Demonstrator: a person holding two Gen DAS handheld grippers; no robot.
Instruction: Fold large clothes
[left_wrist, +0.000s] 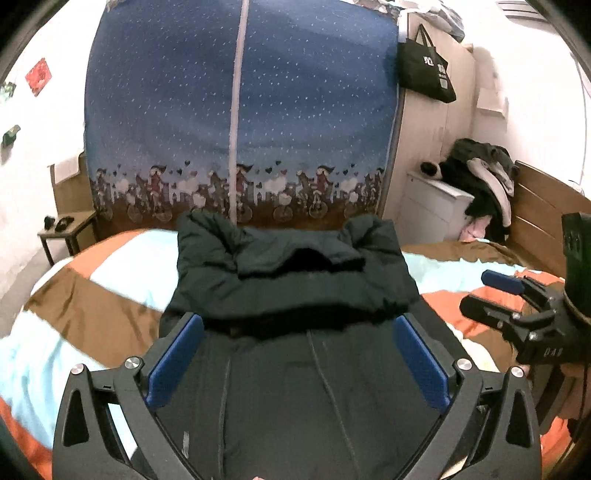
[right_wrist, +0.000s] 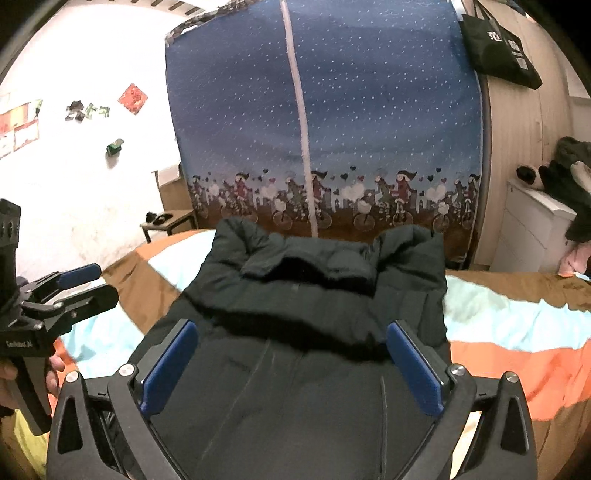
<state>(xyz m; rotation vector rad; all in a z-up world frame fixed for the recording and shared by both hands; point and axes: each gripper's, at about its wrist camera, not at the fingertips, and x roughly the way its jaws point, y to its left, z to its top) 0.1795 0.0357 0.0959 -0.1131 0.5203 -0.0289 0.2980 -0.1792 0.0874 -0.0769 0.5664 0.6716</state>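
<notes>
A big dark jacket (left_wrist: 291, 295) lies on the striped bed (left_wrist: 96, 295). The left gripper (left_wrist: 299, 332) and right gripper (right_wrist: 291, 336) hover over it, jaws wide apart.

A bed (left_wrist: 92, 310) carries a cover striped in orange, brown and pale blue. Behind it stands a blue fabric wardrobe (left_wrist: 240, 110) dotted with white specks, a pale zip strip running down its middle and a band of cartoon cyclists and hearts along the bottom. A black tote bag (left_wrist: 424, 70) hangs at its right, against a light wooden cabinet (left_wrist: 458, 122). A heap of dark clothes (left_wrist: 480, 181) sits on a white drawer unit (left_wrist: 432, 210). At the left, a small side table (left_wrist: 66, 229) holds dark items, and a red square paper (right_wrist: 133, 99) hangs on the white wall (right_wrist: 92, 55).
</notes>
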